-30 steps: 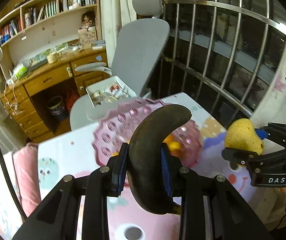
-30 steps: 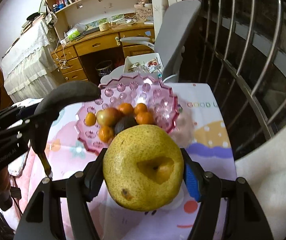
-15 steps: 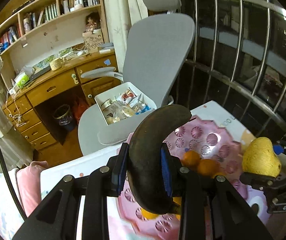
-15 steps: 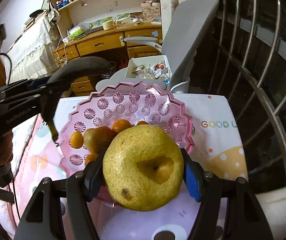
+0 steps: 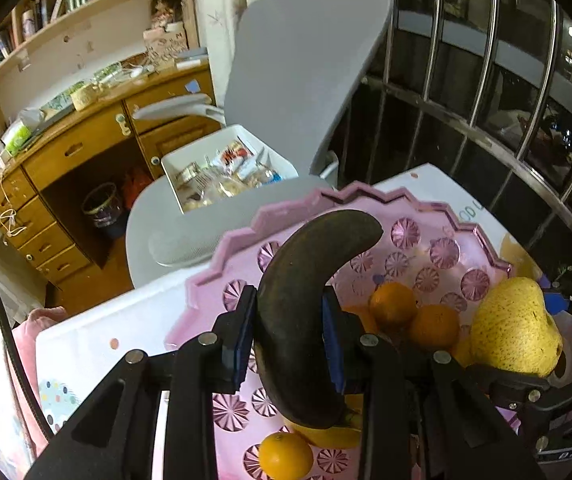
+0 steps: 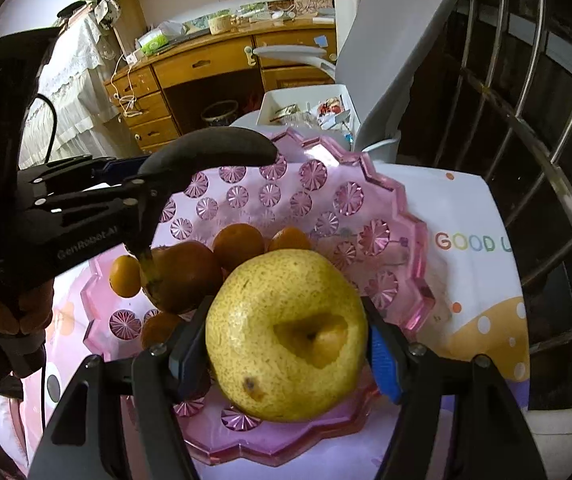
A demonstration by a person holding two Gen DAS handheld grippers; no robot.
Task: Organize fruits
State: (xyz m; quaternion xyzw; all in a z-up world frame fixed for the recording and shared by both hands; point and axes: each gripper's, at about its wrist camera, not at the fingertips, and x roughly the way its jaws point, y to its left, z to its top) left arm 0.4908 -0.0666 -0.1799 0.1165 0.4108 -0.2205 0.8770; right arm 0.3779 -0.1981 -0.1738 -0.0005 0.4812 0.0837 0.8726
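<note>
Over the scalloped pink plastic fruit bowl, the left gripper clamps a blackened curved banana while the right gripper, just right of it, pinches a speckled yellow pear.

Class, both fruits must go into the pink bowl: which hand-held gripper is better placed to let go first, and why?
Probably right: its hand-held gripper holds the pear over bare floor of the bowl, while the banana hangs over the oranges.
</note>
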